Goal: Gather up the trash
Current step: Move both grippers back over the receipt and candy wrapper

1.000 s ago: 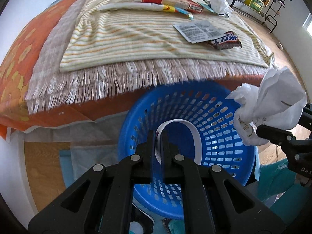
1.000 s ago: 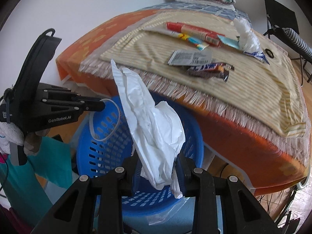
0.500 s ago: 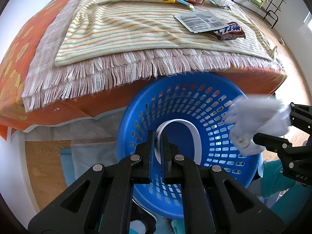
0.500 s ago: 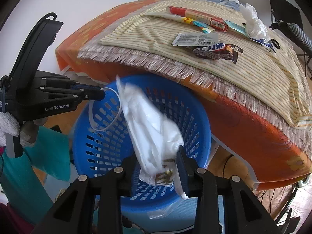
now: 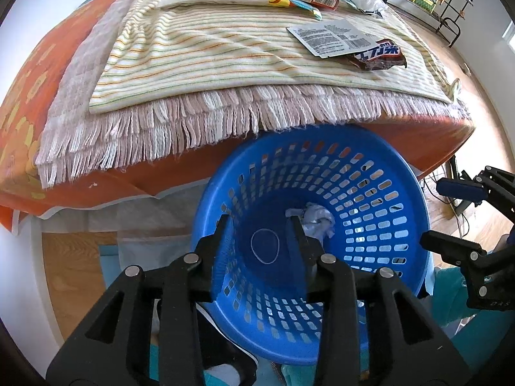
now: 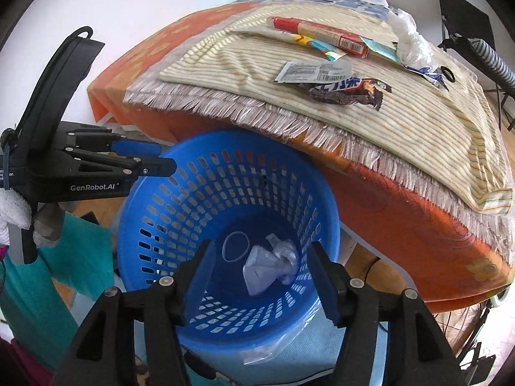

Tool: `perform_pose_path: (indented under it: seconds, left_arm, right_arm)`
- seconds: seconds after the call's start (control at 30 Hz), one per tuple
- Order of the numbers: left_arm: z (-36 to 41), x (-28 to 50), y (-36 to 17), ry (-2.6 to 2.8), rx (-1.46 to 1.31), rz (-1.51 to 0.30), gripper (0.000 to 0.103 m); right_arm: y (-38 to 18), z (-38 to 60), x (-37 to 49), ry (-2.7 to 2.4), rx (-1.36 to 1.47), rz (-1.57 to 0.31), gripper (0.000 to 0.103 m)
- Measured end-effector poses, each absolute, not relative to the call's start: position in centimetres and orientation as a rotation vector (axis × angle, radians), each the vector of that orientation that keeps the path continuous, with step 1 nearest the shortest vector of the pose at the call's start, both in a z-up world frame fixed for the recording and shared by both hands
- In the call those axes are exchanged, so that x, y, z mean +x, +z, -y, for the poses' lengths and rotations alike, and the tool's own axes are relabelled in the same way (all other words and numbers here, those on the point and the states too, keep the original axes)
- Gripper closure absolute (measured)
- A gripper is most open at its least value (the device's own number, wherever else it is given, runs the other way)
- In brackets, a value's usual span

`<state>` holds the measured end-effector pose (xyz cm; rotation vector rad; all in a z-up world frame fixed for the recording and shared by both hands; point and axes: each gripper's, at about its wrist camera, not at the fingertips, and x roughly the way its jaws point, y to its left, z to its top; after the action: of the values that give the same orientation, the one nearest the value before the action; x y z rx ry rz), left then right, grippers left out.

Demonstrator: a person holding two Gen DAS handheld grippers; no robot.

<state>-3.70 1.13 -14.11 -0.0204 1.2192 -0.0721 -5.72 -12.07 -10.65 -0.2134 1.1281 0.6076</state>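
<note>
- Left gripper [image 5: 261, 225] and right gripper [image 6: 260, 251] hung over blue basket [image 6: 199, 189], jaws just spreading apart, nothing between them.
- Crumpled white plastic [image 6: 270, 265] and thin ring [image 5: 264, 246] lay on basket floor: drop step done.
- Next judged: reach far for candy wrapper [image 6: 349, 91] on striped blanket [image 5: 206, 51].

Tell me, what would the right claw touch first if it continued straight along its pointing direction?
Probably the crumpled white plastic at the bottom of the blue basket; the open right claw points into it, though depth is unclear.
</note>
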Motion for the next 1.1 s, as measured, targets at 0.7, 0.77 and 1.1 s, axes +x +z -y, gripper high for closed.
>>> perform_pose_path:
  seconds: [0.7, 0.77, 1.1]
  left_arm:
    - [2.0, -0.1, -8.9, -0.161, 0.115, -1.066, 0.050]
    - [2.6, 0.8, -8.5, -0.183, 0.132, -1.058, 0.045]
    - [3.7, 4.8, -8.8, -0.233, 0.193, -1.065, 0.042]
  right_arm:
    - [-7.9, 14.6, -3.0, 0.523, -0.107, -1.047, 0.026]
    - [-7.5, 15.2, -2.4, 0.510, -0.088, -1.038, 0.026]
    - [-6.1, 16.9, 1.0, 0.482, -0.028, -1.019, 0.026]
